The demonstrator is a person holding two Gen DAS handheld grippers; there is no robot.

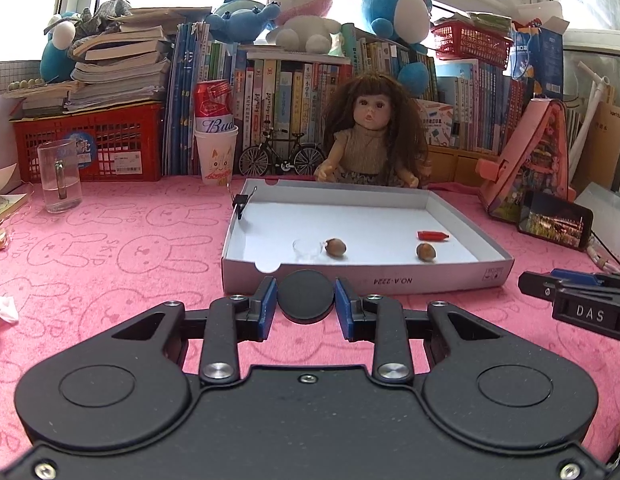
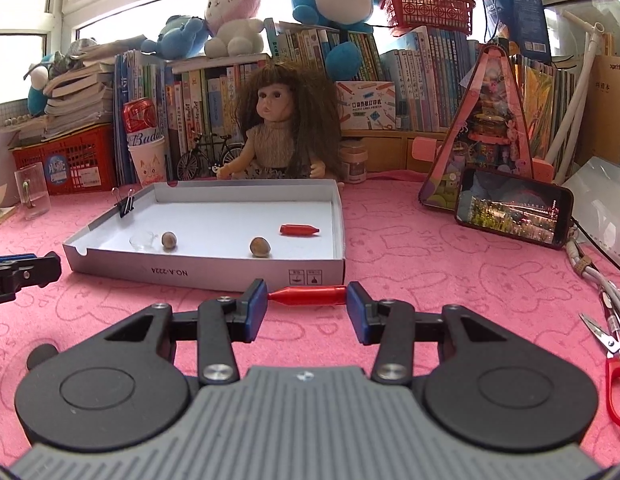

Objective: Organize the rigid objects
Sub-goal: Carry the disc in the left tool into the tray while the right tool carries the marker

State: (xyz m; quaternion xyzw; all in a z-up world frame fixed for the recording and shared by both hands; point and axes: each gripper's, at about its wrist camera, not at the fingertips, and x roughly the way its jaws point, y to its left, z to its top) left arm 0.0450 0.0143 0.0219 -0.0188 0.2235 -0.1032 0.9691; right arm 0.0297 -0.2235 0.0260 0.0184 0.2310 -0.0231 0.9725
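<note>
The left hand-held gripper (image 1: 305,298) is closed on a black disc (image 1: 305,295), its blue pads pressed to the disc's two edges; the disc stands face-on to the camera, so its thickness cannot be told. It hangs just in front of the near wall of the white box (image 1: 390,278), above the pink tabletop (image 1: 109,264).

The right hand-held gripper (image 2: 306,296) clamps a red capsule (image 2: 307,295) end to end. The capsule's long axis lies crosswise between the pads, its narrow tip toward the left pad, also just in front of the box's near wall (image 2: 229,274).

Inside the box, a second red capsule (image 2: 299,230) lies near the right wall, its tip pointing right. Two brown nuts (image 2: 259,247) (image 2: 169,240) rest toward the near wall, and a small clear cup (image 2: 142,241) beside the left nut is hard to make out. A black binder clip (image 2: 125,202) grips the box's left wall. Behind the box sits a doll (image 2: 275,128), her legs hidden by the far wall.
</note>
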